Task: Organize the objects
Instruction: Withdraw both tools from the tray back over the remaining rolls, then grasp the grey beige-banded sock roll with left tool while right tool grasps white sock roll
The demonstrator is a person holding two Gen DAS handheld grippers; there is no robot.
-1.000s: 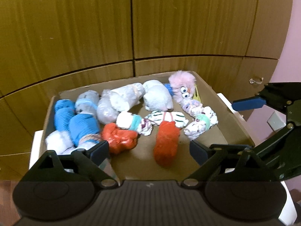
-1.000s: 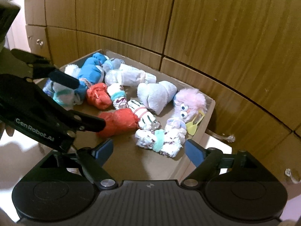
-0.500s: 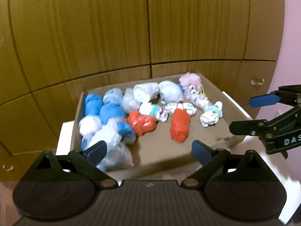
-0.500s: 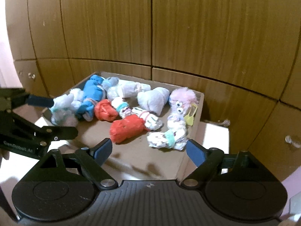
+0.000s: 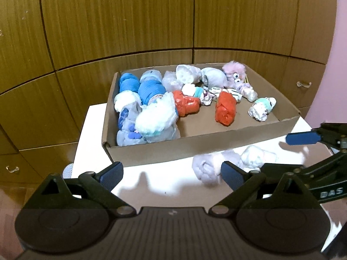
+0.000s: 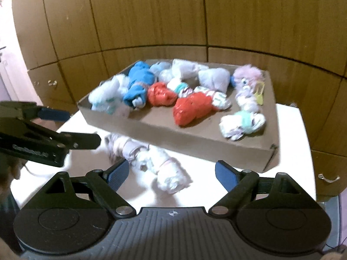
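From the left wrist view, the left gripper (image 5: 172,172) stands wide open over the white table (image 5: 164,186), with nothing between its blue pads. The cardboard box (image 5: 195,145) sits on that table against the wooden cabinet doors (image 5: 117,21). Inside the box, two blue sock rolls (image 5: 149,88) lie at its back left corner, a heap of pale and white rolls (image 5: 151,119) fills its front left corner, and two red rolls (image 5: 225,106) lie near its middle. A fluffy pink roll with toy eyes (image 5: 235,73) sits at the box's back right corner, and a white roll with a teal band (image 5: 262,108) lies toward its right side. Outside the box, just in front of its near wall, two pale sock rolls (image 5: 256,157) lie on the table, touching each other. The right gripper (image 5: 312,149) reaches in from the right, beside those loose rolls, its jaws apart and empty.

From the right wrist view, which is somewhat blurred, the right gripper (image 6: 172,173) is spread wide and holds nothing. The loose pale rolls (image 6: 151,162) lie on the table in front of the box (image 6: 195,143), partly between the open fingers but untouched by the pads. The left gripper (image 6: 82,127) comes in from the left of the box, open and empty. The red rolls (image 6: 190,108) rest in the middle of the box.
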